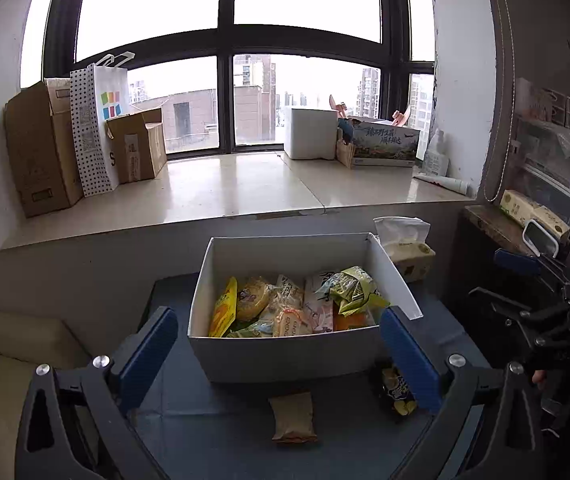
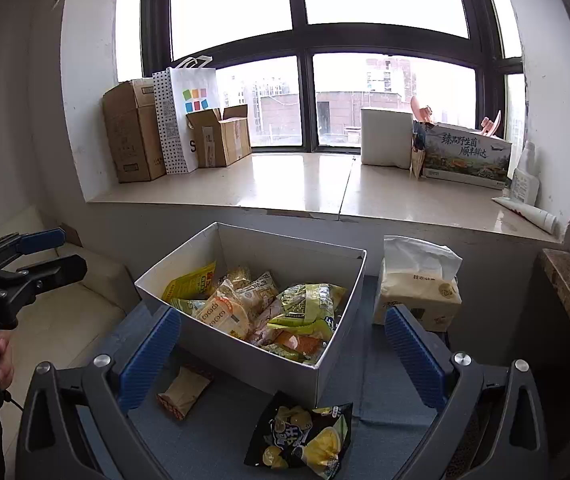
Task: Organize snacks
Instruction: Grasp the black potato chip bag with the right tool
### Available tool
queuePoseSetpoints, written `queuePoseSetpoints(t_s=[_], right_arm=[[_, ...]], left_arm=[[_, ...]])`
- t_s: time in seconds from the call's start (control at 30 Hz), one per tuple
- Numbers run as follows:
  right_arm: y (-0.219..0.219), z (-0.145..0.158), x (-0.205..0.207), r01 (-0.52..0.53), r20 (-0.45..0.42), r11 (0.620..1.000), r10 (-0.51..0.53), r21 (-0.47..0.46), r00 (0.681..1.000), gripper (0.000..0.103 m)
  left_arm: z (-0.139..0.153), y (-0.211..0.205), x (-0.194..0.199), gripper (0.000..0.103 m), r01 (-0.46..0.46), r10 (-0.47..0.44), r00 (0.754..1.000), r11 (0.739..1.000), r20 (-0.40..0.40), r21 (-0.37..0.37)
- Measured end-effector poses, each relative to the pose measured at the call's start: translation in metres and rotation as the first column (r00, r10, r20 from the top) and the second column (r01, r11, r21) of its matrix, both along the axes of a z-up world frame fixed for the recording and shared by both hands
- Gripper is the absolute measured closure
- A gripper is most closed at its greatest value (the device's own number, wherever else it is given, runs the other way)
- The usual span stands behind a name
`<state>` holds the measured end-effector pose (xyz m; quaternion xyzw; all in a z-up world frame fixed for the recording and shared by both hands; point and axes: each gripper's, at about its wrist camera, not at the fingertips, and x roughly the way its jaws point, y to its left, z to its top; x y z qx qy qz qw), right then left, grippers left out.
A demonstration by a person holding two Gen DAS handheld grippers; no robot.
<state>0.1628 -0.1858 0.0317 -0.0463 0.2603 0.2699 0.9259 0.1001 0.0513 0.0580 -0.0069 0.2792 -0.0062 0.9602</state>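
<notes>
A white box [image 1: 285, 354] [image 2: 269, 364] stands on the blue tablecloth and holds several snack packets [image 1: 293, 304] [image 2: 261, 308]. A brown packet [image 1: 293, 416] [image 2: 183, 394] and a black-and-yellow chips bag [image 1: 397, 394] [image 2: 305, 436] lie on the cloth in front of the box. My left gripper [image 1: 279, 344] is open and empty, its fingers either side of the box front. My right gripper [image 2: 283, 344] is open and empty, above the box's near corner and the chips bag. The left gripper also shows in the right wrist view [image 2: 61, 254], and the right gripper in the left wrist view [image 1: 525, 276].
A tissue pack [image 1: 407, 250] [image 2: 419, 290] stands right of the box. A cream sofa [image 1: 17, 356] is to the left. Behind is a window ledge [image 1: 245, 188] with cardboard boxes [image 1: 41, 148], a paper bag [image 1: 97, 128] and a printed carton [image 1: 385, 142]. A dark side shelf [image 1: 497, 224] is at right.
</notes>
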Motion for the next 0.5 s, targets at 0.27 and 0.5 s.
queuePoseSetpoints(t_s=[0.27, 0.5], right_arm=[[-0.027, -0.060, -0.060, 0.032, -0.130, 0.997, -0.024, 0.064, 0.991, 0.000], [-0.036, -0.113, -0.079, 0.095, -0.241, 0.993, -0.076, 0.068, 0.967, 0.000]], left_arm=[[-0.051, -0.018, -0.055, 0.000, -0.008, 0.010, 0.997, 1.000, -0.079, 0.022], [-0.073, -0.016, -0.081, 0.000, -0.047, 0.041, 0.988, 0.998, -0.151, -0.036]])
